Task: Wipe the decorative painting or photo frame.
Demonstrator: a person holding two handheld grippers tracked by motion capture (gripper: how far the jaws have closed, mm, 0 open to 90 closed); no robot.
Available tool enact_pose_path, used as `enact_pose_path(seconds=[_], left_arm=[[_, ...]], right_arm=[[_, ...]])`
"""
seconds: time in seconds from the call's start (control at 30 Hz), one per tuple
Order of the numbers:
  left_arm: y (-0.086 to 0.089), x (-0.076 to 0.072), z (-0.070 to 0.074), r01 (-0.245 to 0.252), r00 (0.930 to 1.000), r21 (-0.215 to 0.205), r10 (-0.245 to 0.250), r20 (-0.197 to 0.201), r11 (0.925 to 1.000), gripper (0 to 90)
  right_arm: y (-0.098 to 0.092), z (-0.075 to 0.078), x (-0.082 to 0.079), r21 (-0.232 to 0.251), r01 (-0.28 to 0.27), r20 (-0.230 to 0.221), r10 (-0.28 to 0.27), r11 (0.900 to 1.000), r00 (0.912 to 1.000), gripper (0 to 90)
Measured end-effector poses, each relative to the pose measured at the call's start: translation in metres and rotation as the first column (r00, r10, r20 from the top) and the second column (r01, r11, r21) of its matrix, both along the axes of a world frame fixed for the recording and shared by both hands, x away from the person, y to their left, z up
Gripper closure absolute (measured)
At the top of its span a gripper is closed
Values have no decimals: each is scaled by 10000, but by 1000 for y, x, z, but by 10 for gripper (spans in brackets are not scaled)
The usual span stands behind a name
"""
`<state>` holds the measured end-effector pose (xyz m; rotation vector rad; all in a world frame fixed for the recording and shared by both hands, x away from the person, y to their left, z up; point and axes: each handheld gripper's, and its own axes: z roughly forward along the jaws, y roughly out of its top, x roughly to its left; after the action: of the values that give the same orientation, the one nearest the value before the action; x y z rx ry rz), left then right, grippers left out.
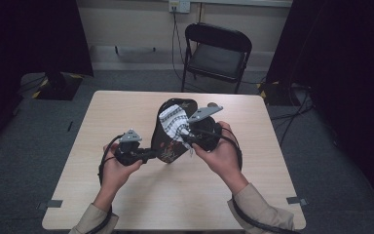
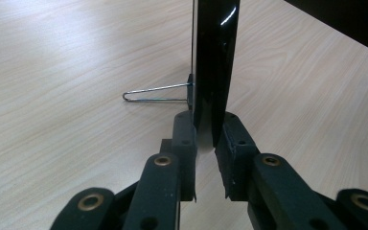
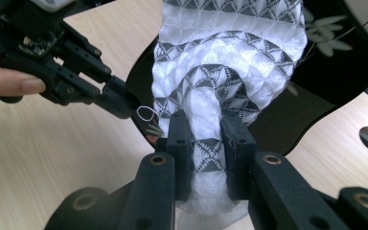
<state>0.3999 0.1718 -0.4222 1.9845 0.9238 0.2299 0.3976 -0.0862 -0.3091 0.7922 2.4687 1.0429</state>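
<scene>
While edge-up, black tray (image 1: 163, 139), long axis table-to-wall

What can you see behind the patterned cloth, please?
Behind the cloth stands a glossy black board with leaf motifs, propped by a wire stand. The cloth covers the board's middle, so any motifs there stay hidden.

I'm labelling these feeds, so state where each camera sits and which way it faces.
High view: above the person's side, looking forward and down at the pale wooden table; forearms and hands show.
Left gripper view: on the left gripper, looking along its jaws at the glossy black board.
Right gripper view: on the right gripper, facing the white patterned cloth.
All three views share the board.
</scene>
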Motion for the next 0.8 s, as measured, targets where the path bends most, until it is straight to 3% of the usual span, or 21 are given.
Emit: enact_pose_path(seconds=[0.8], left_arm=[[0,0,1,28,10000,47,-28,24,10000,787]], right_arm=[[-6,-69,-3,-452,40,-1104,-90,9990,9938,768]])
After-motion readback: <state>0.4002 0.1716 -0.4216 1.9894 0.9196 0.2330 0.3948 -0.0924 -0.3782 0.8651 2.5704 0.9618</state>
